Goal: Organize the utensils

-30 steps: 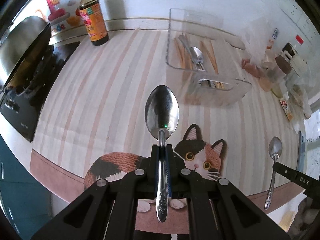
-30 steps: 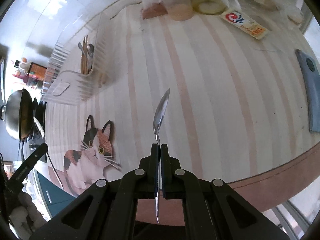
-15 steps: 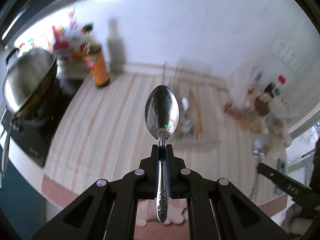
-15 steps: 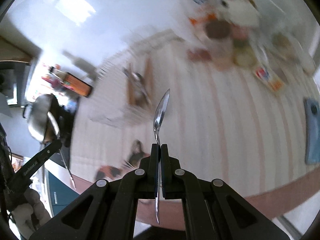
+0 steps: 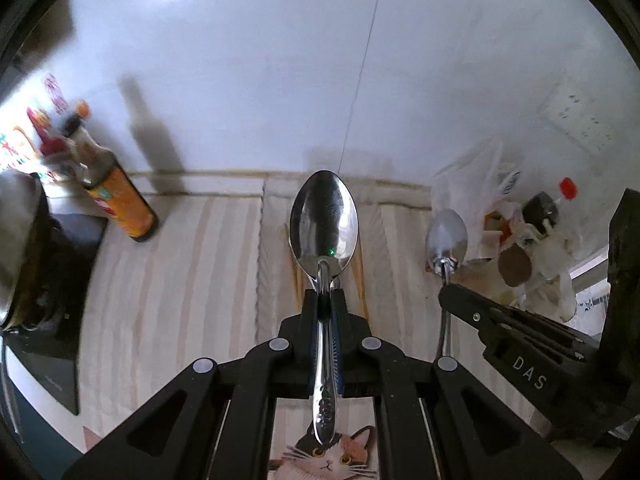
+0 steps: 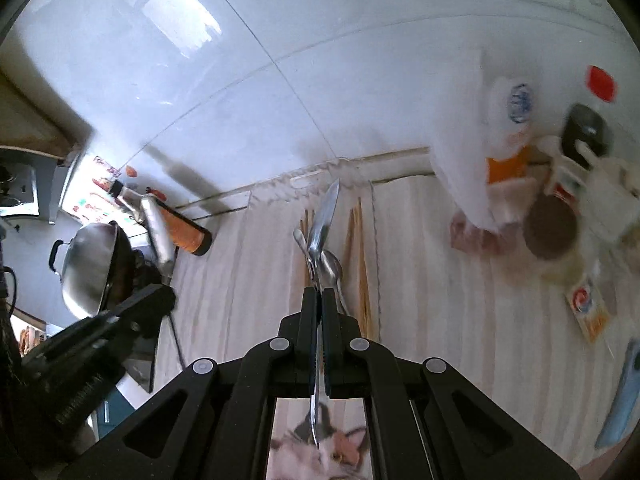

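Both hand-held grippers [image 5: 325, 300] [image 6: 318, 300], each clamping a spoon [image 5: 323, 216] [image 6: 324, 216], have risen toward the tray [image 6: 372, 248].

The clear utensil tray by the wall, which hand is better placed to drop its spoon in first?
Probably the left. The left gripper holds its spoon bowl-up, lined up with the tray. The right gripper is also over the tray, but its spoon is turned on edge. It's close.
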{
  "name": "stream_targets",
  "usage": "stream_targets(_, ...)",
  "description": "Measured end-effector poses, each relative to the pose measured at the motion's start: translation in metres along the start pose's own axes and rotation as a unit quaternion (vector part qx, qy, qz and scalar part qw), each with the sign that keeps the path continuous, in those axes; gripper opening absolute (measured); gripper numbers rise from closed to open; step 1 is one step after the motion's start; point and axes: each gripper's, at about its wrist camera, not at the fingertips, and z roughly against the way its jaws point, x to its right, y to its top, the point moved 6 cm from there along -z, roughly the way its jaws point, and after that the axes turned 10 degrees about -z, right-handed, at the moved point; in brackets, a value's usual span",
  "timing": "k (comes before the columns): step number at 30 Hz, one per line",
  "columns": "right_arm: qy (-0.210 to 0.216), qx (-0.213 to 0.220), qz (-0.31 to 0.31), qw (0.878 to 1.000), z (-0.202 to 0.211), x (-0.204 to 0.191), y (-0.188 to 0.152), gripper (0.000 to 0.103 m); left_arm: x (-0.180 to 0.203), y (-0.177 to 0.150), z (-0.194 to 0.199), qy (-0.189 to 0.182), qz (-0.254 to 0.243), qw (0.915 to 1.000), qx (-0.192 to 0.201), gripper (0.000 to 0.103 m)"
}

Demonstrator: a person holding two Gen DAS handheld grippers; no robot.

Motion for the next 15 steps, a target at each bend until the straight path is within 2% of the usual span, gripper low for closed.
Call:
stream_targets(6,-0.020,-0.041,0.010,0.999,-0.057,0.003,0.008,0.002,-0.018,0.002,-0.045,-0.033,0.024,0.9979,-0.050,0.005)
stream_targets(9,-0.023,-0.072,0.010,0.997,-0.080,0.009,0.003,0.003,-0.023,0.000,-0.049,-0.031,0.033,0.9974,-0.056,0.006)
stream_targets(11,-0.029,-0.082,0.010,0.996,-0.084,0.013,-0.002,0.007,-0.026,-0.003,-0.047,-0.006,0.025,0.9980,-0.057,0.010)
stream_targets(12,-0.038,-0.079,0.014,0.996,-0.083,0.014,-0.004,0.016,-0.028,-0.006,-0.044,0.016,0.020,0.9983,-0.053,0.016)
stream_targets(13,-0.047,-0.072,0.020,0.996,-0.081,0.013,-0.005,0.029,-0.030,-0.008,-0.042,0.032,0.015,0.9981,-0.050,0.028)
stream_targets(14,-0.055,-0.066,0.026,0.996,-0.080,0.013,-0.007,0.034,-0.032,-0.010,-0.039,0.046,0.011,0.9978,-0.047,0.037)
stream_targets(15,-0.067,-0.058,0.035,0.995,-0.075,0.013,-0.010,0.039,-0.034,-0.013,-0.035,0.063,0.005,0.9972,-0.039,0.056)
